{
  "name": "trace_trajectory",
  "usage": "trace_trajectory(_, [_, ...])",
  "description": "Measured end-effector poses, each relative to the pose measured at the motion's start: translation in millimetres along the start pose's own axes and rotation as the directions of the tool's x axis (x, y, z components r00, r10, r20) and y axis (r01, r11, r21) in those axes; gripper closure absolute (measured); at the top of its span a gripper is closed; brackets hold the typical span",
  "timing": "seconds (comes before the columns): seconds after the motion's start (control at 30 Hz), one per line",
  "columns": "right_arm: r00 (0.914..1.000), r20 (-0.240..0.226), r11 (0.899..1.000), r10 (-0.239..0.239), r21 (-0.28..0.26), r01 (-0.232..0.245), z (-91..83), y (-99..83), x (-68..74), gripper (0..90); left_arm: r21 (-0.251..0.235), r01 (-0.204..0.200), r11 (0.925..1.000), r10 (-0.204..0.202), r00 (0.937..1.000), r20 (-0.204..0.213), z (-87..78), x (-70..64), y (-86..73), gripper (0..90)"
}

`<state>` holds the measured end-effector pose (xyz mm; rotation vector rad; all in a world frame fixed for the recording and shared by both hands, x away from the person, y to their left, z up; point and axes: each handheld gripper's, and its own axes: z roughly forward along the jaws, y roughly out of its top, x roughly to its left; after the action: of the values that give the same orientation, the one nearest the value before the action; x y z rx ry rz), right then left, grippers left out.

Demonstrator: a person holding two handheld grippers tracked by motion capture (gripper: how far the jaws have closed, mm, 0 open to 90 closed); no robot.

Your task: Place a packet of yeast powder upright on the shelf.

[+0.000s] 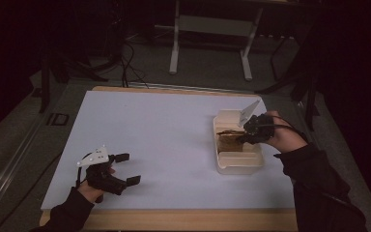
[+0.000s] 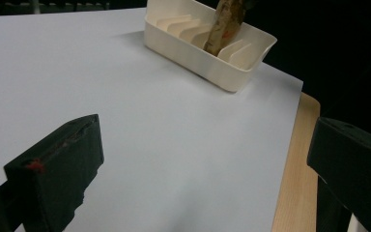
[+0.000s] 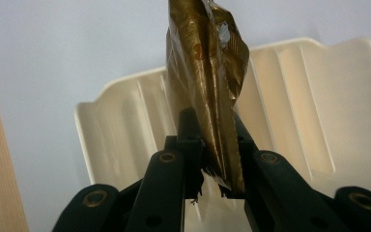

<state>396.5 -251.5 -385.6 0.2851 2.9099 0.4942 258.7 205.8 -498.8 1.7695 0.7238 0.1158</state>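
Risk I see: my right gripper (image 3: 216,145), clamped on the gold packet (image 3: 207,72) over the slotted tray (image 1: 236,162), could snag a divider; my left gripper (image 1: 125,169) gapes empty

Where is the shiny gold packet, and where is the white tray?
gold packet (image 3: 207,72), right gripper view, on its crinkled foil face.
white tray (image 2: 198,60), left gripper view, on its near outer wall.

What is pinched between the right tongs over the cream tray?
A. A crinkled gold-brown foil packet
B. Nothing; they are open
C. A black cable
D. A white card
A: in the right gripper view the right tongs close on a gold-brown foil packet above the ribbed cream tray.
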Motion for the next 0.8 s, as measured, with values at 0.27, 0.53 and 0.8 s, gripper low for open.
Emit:
trace_trajectory(0.27, [0.9975,0.033,0.998,0.063,0.004,-0.063,-8.8,0.3,1.2,70.1,0.002,0.008,1.0,-0.008,0.9999,0.008,-0.1,1.2,-0.9,0.5])
trace_trajectory(0.53, [0.9898,0.061,0.99,0.129,-0.068,-0.124,-28.3,13.2,9.3,52.4,-0.005,0.002,1.0,-0.001,1.0,0.006,-1.0,0.3,0.5,0.5])
trace_trajectory(0.8, [0.9869,0.05,0.973,0.153,-0.184,-0.142,-41.2,20.6,17.0,47.0,-0.011,-0.005,0.9999,0.006,1.0,0.005,-2.3,-0.5,1.0,0.5])
